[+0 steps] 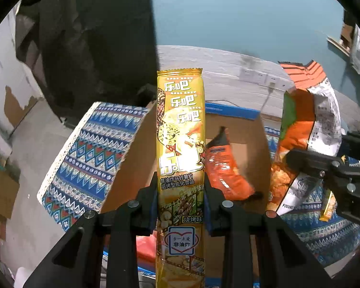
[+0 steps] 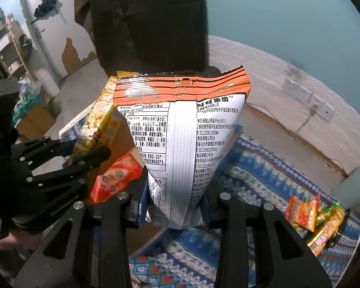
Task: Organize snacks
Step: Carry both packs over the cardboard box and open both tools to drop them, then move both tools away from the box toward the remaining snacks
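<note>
Clamping a tall, narrow yellow foil packet of baked potato crisps [image 1: 181, 144] between its black jaws, the left gripper [image 1: 181, 206] holds it upright, long axis running straight away from the camera. The right gripper [image 2: 172, 199] pinches a puffy white-and-orange plastic snack bag [image 2: 182, 139] near its lower end, printed back panel facing the lens, crimped orange seal on top. Both jaws are narrow and closed on their loads.

What the next move seems to turn on is the open brown cardboard box [image 1: 237, 129] lying just beyond and below the yellow packet. In the left wrist view its floor shows directly behind the packet, with an orange snack pouch [image 1: 225, 168] already inside. The left gripper looks the nearer to that opening; the right one sits beside it, off to the box's right edge, so its bag would probably need to travel leftward to clear the wall. In the right wrist view a red-orange packet [image 2: 115, 180] also shows in the box.

Under the box lies a blue patterned cloth with zigzag bands [image 2: 264, 175]. More small orange and green snack packets [image 2: 314, 216] lie on it well apart, to the right. Beyond are a grey floor and a white wall with peeling paint [image 2: 60, 36].
</note>
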A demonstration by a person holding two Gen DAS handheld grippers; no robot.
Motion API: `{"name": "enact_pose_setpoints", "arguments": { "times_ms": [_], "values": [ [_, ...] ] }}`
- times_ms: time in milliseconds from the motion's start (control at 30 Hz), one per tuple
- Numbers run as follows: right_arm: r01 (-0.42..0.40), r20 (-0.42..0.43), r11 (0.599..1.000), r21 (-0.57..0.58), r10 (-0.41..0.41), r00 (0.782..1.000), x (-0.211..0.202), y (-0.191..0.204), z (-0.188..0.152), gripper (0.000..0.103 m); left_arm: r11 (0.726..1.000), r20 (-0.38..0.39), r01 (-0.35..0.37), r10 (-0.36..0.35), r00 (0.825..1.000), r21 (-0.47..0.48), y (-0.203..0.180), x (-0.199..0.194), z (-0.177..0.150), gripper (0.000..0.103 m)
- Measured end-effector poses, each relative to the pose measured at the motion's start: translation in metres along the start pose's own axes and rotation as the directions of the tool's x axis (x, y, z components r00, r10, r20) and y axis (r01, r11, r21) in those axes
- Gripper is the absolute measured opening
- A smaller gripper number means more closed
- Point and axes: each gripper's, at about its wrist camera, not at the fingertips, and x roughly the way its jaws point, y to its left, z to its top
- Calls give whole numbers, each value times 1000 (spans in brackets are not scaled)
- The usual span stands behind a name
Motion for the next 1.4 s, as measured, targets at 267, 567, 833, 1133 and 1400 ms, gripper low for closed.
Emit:
{"name": "enact_pose_setpoints", "arguments": {
  "times_ms": [267,567,833,1133,1400],
  "values": [
    [-29,-59,999,12,30,998,31,10,3,34,999,-22,-7,6,1000,-36,10,13,2,31],
    [-29,-34,999,36,31,999,24,6,-1,61,999,-3,-43,43,999,-8,5,5,2,47],
    [12,-25,999,45,-11,1000,7,-12,-12,67,1000,11,0,0,1000,19,-11,-11,0,65],
    [68,-33,995,69,-66,997,-18,-49,-35,67,992,-1,56,-56,998,111,-51,-22,-7,71],
    [117,-46,986,120,-112,993,-41,-86,-65,67,980,-33,105,-101,994,172,-89,-23,-11,72]
  ]
}}
